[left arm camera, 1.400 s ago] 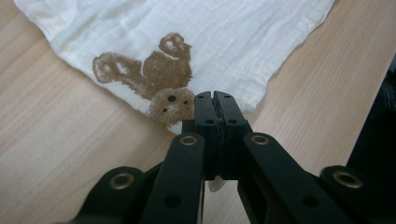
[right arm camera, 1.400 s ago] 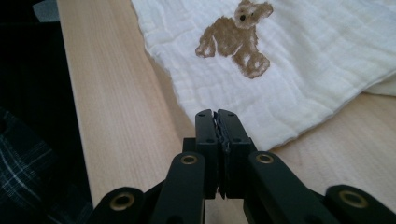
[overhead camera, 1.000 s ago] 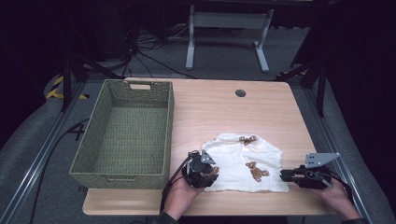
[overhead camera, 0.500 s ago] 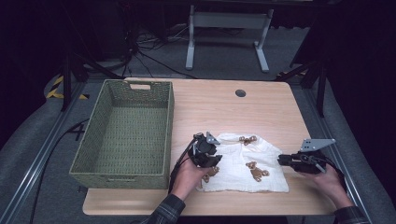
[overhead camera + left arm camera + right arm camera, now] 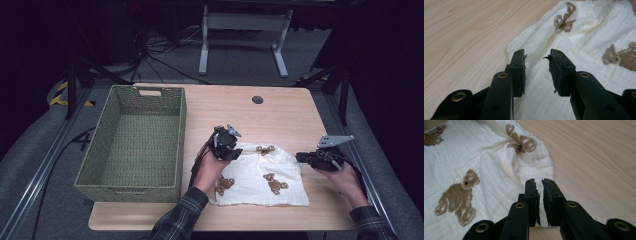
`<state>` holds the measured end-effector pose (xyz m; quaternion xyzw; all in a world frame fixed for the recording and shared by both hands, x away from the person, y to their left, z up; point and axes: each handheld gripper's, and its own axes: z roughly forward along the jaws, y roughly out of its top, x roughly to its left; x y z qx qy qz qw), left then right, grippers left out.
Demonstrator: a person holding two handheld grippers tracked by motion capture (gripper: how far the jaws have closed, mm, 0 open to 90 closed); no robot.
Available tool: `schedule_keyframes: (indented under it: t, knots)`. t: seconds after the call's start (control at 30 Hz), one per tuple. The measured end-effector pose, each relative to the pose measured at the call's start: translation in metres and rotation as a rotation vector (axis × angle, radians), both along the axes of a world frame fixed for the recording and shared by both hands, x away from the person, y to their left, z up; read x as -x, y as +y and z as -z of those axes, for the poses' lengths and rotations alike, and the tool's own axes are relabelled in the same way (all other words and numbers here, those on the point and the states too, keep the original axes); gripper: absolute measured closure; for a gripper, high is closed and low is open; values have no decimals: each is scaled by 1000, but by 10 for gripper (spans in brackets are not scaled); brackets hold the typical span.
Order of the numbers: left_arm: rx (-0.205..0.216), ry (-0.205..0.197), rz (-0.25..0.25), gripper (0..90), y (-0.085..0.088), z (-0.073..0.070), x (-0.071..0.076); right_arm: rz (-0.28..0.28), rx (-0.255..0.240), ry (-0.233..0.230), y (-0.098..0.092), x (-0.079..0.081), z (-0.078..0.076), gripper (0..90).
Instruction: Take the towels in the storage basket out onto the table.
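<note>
Both hands are advancing toward twelve o'clock over the cream bear-print muslin cloth (image 5: 262,175); the left gripper (image 5: 537,66) is gaping empty, and the right gripper (image 5: 539,192) has just been closing, nearly shut, holding nothing, suggesting regrasping.

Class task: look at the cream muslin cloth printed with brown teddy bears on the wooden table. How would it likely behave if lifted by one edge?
The cream muslin cloth with brown teddy bears would probably droop limply: it already lies rumpled, with soft folds. It looks thin and crinkled, so likely light. A pinched edge may slip, and the rest would drag.
</note>
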<state>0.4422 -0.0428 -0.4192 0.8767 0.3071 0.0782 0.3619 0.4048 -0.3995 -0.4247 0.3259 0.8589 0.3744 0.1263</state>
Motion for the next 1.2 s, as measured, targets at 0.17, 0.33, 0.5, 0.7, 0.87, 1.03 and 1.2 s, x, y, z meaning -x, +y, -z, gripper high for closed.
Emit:
schedule_keyframes:
  t: [0.17,0.33,0.5,0.7,0.87,1.03,1.2]
  knots:
    - [6,15,8,632,-12,5,-13,-26,29,31,10,-8,9,878]
    - [-2,11,27,620,-18,9,-16,-41,65,59,16,-12,17,896]
    - [-4,15,33,607,-17,10,-17,-35,101,64,21,-22,23,897]
    - [-2,22,23,605,-14,13,-21,-9,115,48,26,-41,22,897]
    - [-3,27,29,604,-14,14,-24,8,122,33,30,-56,23,897]
    - [13,22,18,597,-11,12,-31,24,130,21,37,-72,23,897]
    - [43,43,-4,682,-6,7,-42,13,115,13,39,-67,18,891]
